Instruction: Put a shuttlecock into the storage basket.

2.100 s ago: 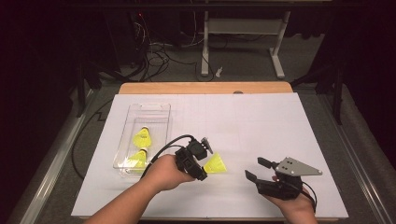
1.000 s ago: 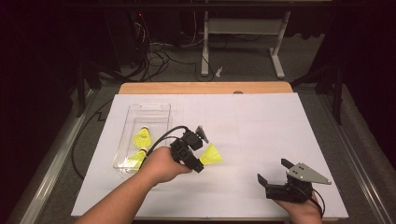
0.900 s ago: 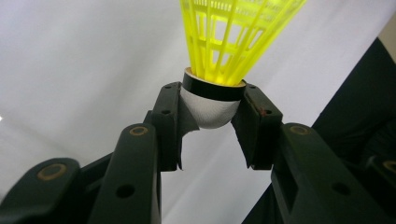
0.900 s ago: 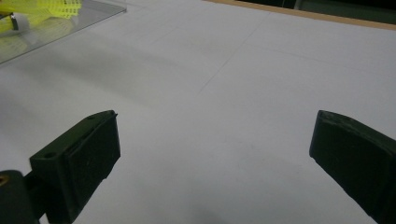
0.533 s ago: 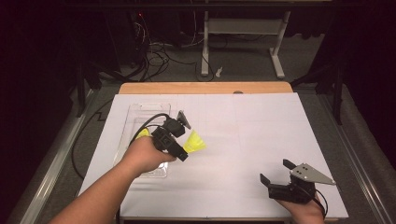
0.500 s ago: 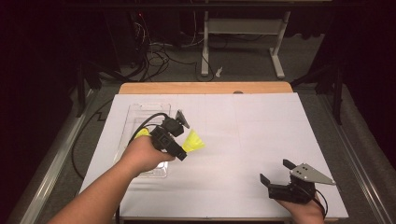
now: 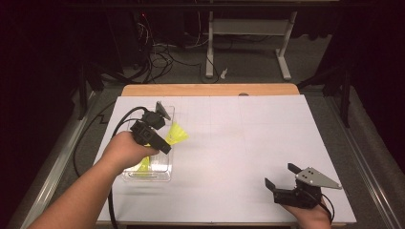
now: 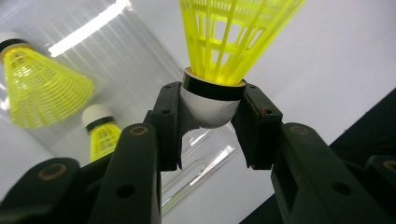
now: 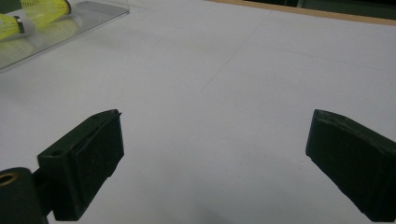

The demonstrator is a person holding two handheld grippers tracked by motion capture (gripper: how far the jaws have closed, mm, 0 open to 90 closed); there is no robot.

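My left gripper [image 7: 165, 139] is shut on the white cork of a yellow shuttlecock [image 7: 177, 133], whose skirt points away to the right. In the left gripper view the jaws clamp the cork from both sides [image 8: 212, 107] and the yellow shuttlecock [image 8: 233, 32] rises above them. It hangs over the right wall of a clear plastic tray [image 7: 168, 167]. Two more yellow shuttlecocks [image 8: 42, 91] [image 8: 100, 135] lie in that tray below. My right gripper [image 7: 282, 175] rests near the table's front right, open, with nothing between its jaws [image 9: 215, 158].
White paper [image 7: 248, 143] covers the table, with a wooden strip [image 7: 210, 89] along the far edge. In the right gripper view the tray [image 9: 70, 28] with a shuttlecock [image 9: 32, 14] lies far off at the upper left. Dark floor, cables and a desk frame lie beyond.
My left gripper has carried the shuttlecock leftward and up, from the middle of the table to over the tray's right side. The right gripper has stayed put.
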